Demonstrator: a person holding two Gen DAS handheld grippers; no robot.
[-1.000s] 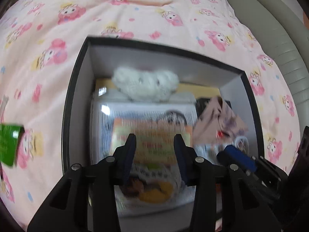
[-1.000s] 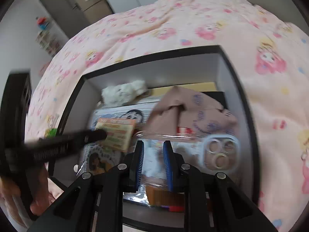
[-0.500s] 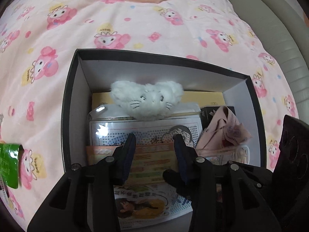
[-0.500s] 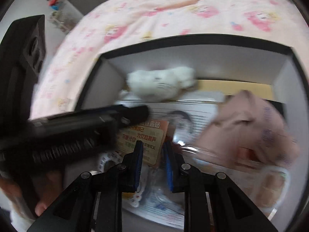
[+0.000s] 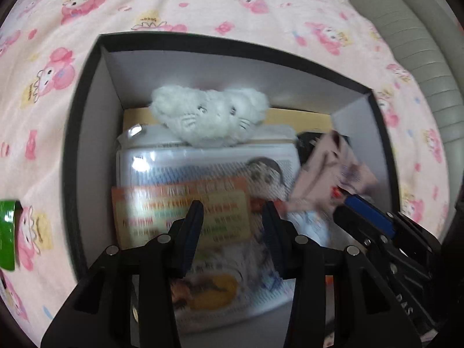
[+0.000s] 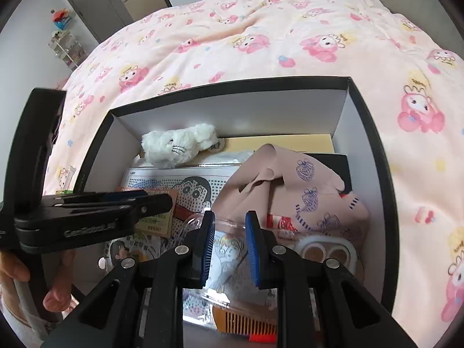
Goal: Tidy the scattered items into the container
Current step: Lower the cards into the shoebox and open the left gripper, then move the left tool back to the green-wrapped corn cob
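A black box with white inner walls [image 5: 95, 110] [image 6: 359, 133] sits on the pink bed. Inside lie a white plush cat [image 5: 208, 114] [image 6: 179, 145], a cartoon bead sheet [image 5: 203, 168] [image 6: 191, 191], a pink printed cloth [image 5: 333, 171] [image 6: 295, 185] and an orange card [image 5: 162, 211] [image 6: 158, 220]. My left gripper [image 5: 232, 211] hangs open over the card and holds nothing; in the right wrist view it [image 6: 156, 200] reaches in from the left. My right gripper [image 6: 229, 223] is open above a clear plastic packet [image 6: 229, 249] and holds nothing; in the left wrist view it [image 5: 348, 206] shows at the right.
A green packet [image 5: 7, 232] lies on the pink cartoon blanket [image 6: 290, 34] left of the box. A grey-green headboard [image 5: 420, 37] runs along the right. An orange comb [image 6: 246, 323] and a white phone case [image 6: 327, 249] lie in the box's near part.
The orange card has gone from between my left fingers to lying flat in the box. The right gripper swung left and back to the box's middle.
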